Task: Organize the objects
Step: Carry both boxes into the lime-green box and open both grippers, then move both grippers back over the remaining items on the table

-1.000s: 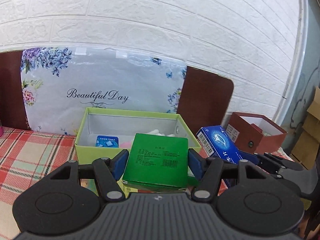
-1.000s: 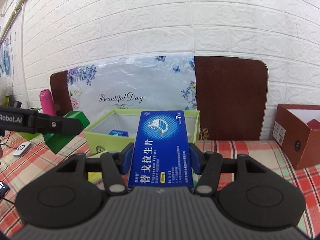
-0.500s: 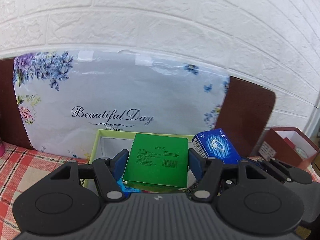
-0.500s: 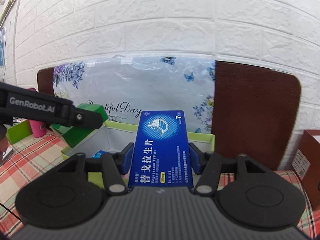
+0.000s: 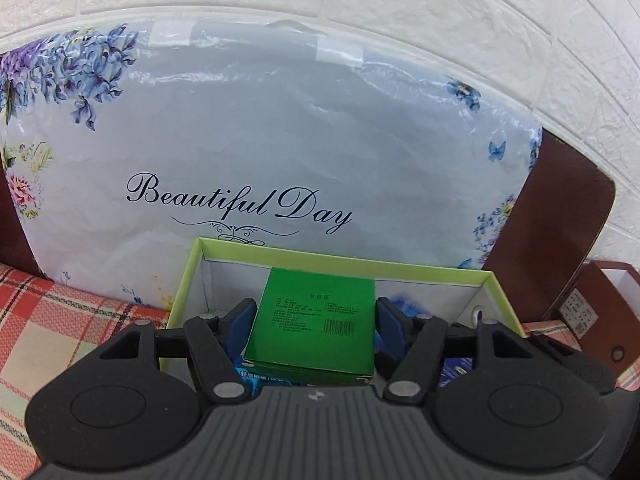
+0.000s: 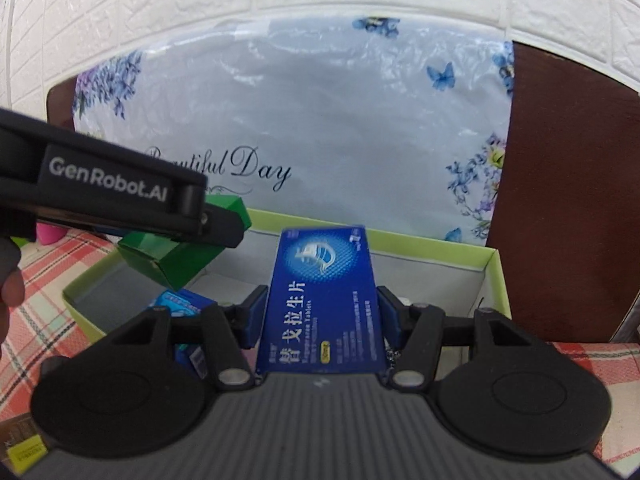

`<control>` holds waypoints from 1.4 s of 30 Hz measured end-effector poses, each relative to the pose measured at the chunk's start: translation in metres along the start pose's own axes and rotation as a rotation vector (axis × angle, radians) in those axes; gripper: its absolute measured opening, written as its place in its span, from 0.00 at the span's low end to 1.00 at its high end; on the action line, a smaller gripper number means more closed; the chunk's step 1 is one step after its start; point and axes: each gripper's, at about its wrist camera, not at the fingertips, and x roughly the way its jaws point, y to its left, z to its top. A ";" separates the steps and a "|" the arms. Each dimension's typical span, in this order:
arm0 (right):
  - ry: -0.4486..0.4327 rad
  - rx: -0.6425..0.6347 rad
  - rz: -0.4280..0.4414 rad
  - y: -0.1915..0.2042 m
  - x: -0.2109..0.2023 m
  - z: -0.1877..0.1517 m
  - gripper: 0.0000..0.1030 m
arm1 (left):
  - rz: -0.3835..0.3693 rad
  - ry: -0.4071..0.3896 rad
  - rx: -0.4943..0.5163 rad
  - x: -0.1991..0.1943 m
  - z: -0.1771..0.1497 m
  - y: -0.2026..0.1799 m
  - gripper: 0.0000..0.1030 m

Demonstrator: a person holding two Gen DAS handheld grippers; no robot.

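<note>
Left gripper: the left gripper (image 5: 316, 316) hangs over the lime-green open box (image 5: 340, 261), its jaws opening; the green carton (image 5: 314, 322) sits between the blue pads, a thin gap showing at each side, the grip released.
Right gripper: the right gripper (image 6: 320, 312) hangs over the same box, jaws opening; the blue tablet box (image 6: 322, 304) stands tilted between its pads, with gaps on both sides, the hold let go.
Green carton: over the left part of the lime-green open box, barcode face up.
Blue tablet box: over the right part of that box, its printed face toward the camera, slightly blurred.
Inside the box: a light-blue packet (image 6: 178, 302) lies on the floor under the green carton.
Behind: a floral bag (image 5: 280, 128) lettered "Beautiful Day" leans on a brown board (image 6: 572, 200) against the white brick wall (image 5: 400, 0).
Counter: a red plaid cloth (image 5: 52, 320) covers the counter; a brown carton (image 5: 600, 320) stands at the right.
Person: part of 1 hand (image 6: 8, 292) shows at the left edge of the right wrist view.
</note>
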 end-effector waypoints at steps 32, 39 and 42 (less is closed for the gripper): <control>-0.131 0.112 -0.018 -0.009 -0.166 -0.059 1.00 | 0.030 -0.055 0.089 -0.157 -0.078 -0.038 0.81; -0.118 0.131 -0.028 0.001 -0.203 -0.097 1.00 | 0.034 -0.005 0.038 -0.179 -0.123 -0.028 0.81; -0.092 0.132 -0.029 0.007 -0.210 -0.112 1.00 | 0.045 0.021 0.018 -0.183 -0.140 -0.024 0.81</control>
